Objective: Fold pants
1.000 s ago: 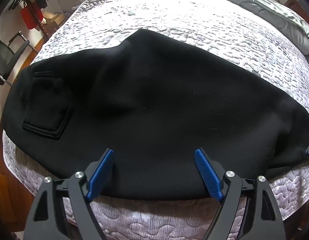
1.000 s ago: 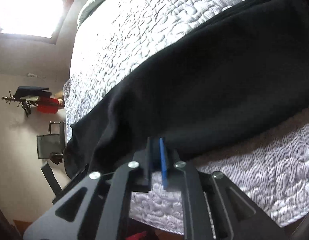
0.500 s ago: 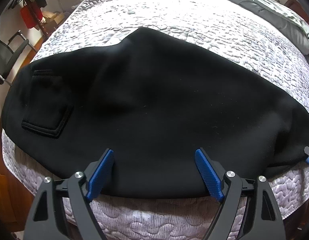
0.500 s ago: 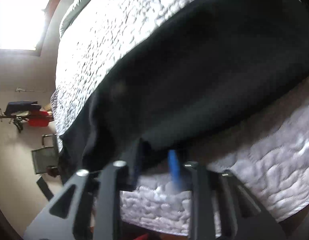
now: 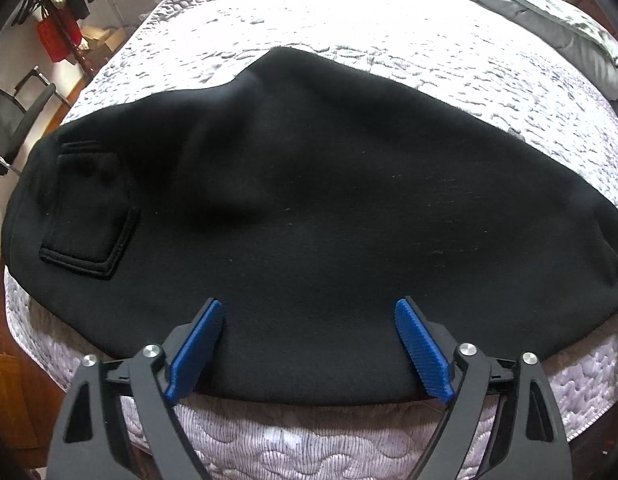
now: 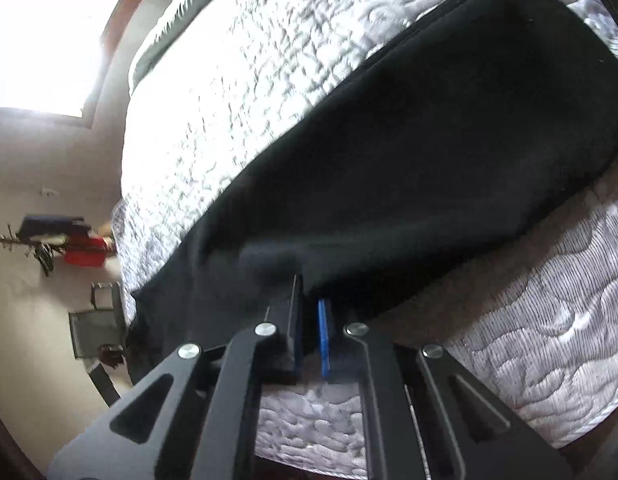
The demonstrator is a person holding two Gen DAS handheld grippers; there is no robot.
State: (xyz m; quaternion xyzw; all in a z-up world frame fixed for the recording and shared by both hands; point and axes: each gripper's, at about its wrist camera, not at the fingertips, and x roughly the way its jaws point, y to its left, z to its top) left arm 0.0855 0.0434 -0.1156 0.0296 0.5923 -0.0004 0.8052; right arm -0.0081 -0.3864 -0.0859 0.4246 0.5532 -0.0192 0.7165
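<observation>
Two grippers work a bed's near edge: the left gripper (image 5: 309,344), ribbed blue fingers (image 5: 423,350) spreading wide over soft black fleece pants (image 5: 329,200), the right gripper (image 6: 311,312) clenched on their hem, with quilted white bedspread (image 5: 429,40) beyond.

Daylight scene, no artificial source visible. Window (image 6: 49,36) in right wrist view blown out to pure white; glare spreads over adjacent quilt (image 6: 237,92), pattern washed out there. Left wrist view: quilt (image 5: 389,28) overexposed at far end, near edge evenly lit. Pants (image 5: 329,220) very dark, surface detail crushed, only pocket seam readable. Left wrist view sharp. Right wrist view soft, motion smear on pants (image 6: 409,168) near fingers. Strong fisheye bending, dark vignette at corners of both views.
</observation>
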